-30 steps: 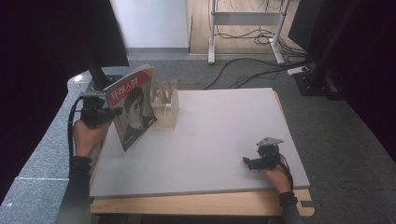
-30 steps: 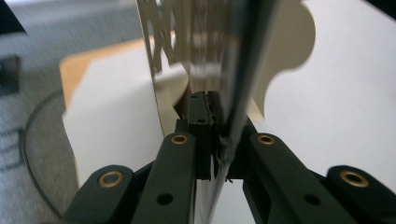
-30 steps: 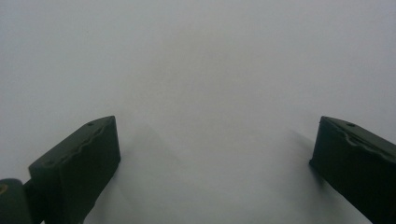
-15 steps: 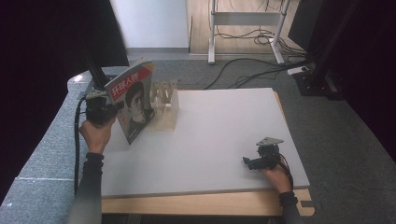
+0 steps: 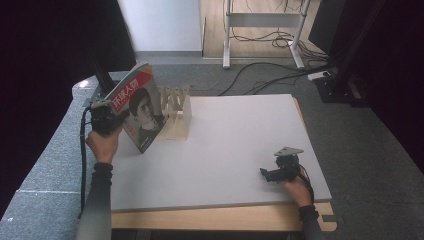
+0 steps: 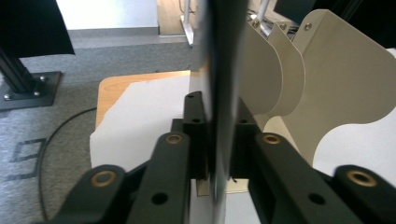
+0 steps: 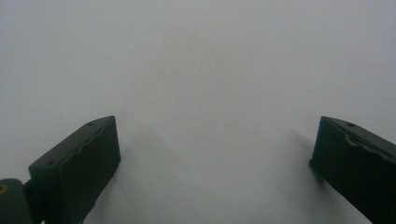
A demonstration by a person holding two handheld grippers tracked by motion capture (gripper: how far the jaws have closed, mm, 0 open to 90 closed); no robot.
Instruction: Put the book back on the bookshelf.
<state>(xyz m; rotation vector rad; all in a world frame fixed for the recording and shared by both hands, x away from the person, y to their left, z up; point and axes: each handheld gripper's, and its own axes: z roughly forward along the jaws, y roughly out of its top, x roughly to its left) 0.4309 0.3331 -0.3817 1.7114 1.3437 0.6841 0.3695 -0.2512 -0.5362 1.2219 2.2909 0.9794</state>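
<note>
A magazine [image 5: 139, 107] with a red title band and a portrait on its cover stands tilted at the table's left side, held up off the white tabletop [image 5: 230, 145]. My left gripper [image 5: 104, 119] is shut on the magazine's edge; in the left gripper view the dark edge of the magazine [image 6: 223, 84] runs straight up between the jaws of the left gripper [image 6: 218, 140]. Just behind the magazine stands a cream slotted file rack [image 5: 176, 112], whose rounded dividers [image 6: 336, 79] rise right of the jaws. My right gripper [image 5: 274, 172] rests near the front right, open [image 7: 219, 154] over bare tabletop.
A wooden strip [image 5: 220, 217] edges the table's front. Grey carpet [image 5: 50, 150] lies to the left, with a black stand foot [image 6: 25, 86] on it. Cables [image 5: 270, 75] and a desk frame [image 5: 260, 30] sit on the floor beyond the table.
My left gripper has lifted the magazine and carried it a little toward the rack, tilting it more upright. The right gripper has stayed put.
</note>
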